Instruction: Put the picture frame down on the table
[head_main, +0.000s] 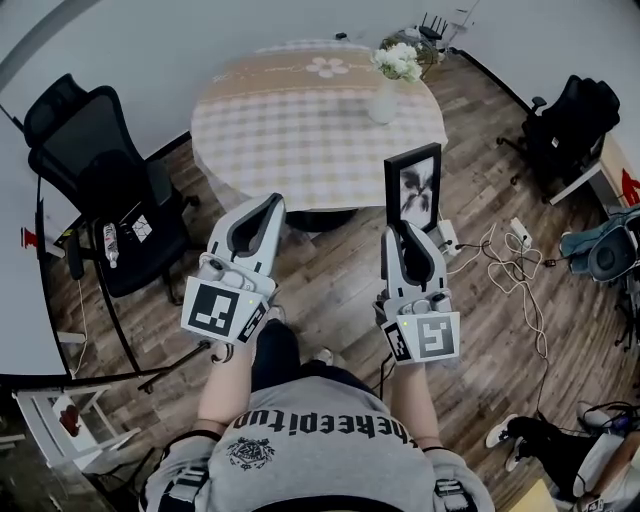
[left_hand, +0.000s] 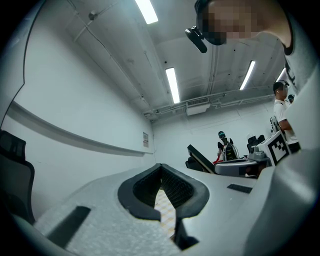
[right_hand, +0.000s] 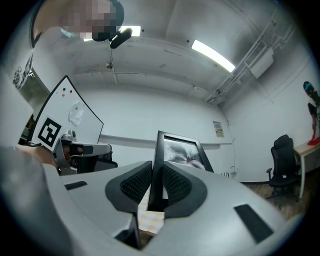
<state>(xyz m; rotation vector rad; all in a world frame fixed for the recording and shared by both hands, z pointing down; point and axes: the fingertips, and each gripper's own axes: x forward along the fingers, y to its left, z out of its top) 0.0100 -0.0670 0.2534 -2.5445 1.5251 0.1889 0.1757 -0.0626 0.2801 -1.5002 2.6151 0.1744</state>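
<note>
A black picture frame (head_main: 413, 188) with a grey print stands upright in my right gripper (head_main: 405, 228), which is shut on its lower edge. It hangs over the floor just short of the near right rim of the round table (head_main: 300, 130), which wears a checked cloth. In the right gripper view the frame (right_hand: 181, 152) rises between the two ribbed pads (right_hand: 134, 186). My left gripper (head_main: 262, 215) is at the table's near edge, shut with nothing in it; its view shows the left gripper (left_hand: 161, 171) with tips together and checked cloth below.
A vase of white flowers (head_main: 388, 85) stands at the table's far right. Black office chairs sit at the left (head_main: 100, 180) and the right (head_main: 570, 125). Cables (head_main: 510, 265) lie on the wood floor at the right. People (left_hand: 227, 148) stand in the background.
</note>
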